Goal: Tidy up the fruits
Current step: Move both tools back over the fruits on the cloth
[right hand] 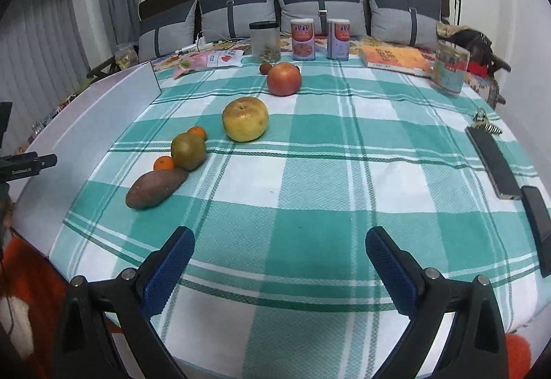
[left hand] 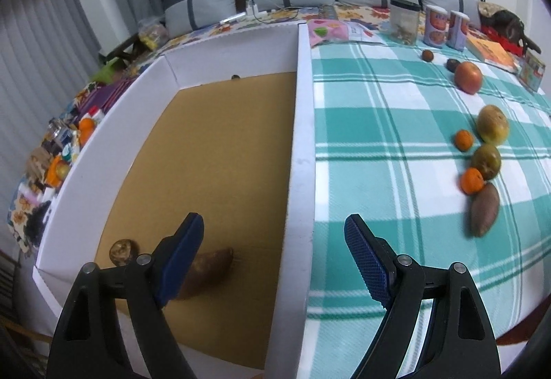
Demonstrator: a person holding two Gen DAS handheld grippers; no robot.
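Observation:
My left gripper (left hand: 275, 238) is open and empty, held over the right wall of a white box (left hand: 298, 172) with a brown cardboard floor. Inside the box lie a sweet potato (left hand: 210, 267) and a small brown round fruit (left hand: 122, 251), both near its front. My right gripper (right hand: 279, 244) is open and empty above the checked cloth. Ahead of it to the left lie a sweet potato (right hand: 155, 188), two small oranges (right hand: 163, 163) (right hand: 197, 133), a green-brown fruit (right hand: 188, 151), a yellow pear (right hand: 245, 118) and a red apple (right hand: 284, 78).
Two tins (right hand: 303, 39), a clear jar (right hand: 264, 41), a book (right hand: 396, 60) and a clear box (right hand: 449, 71) stand at the back of the cloth. A phone (right hand: 492, 162) and a dark case (right hand: 539, 227) lie at the right. Cushions line the headboard.

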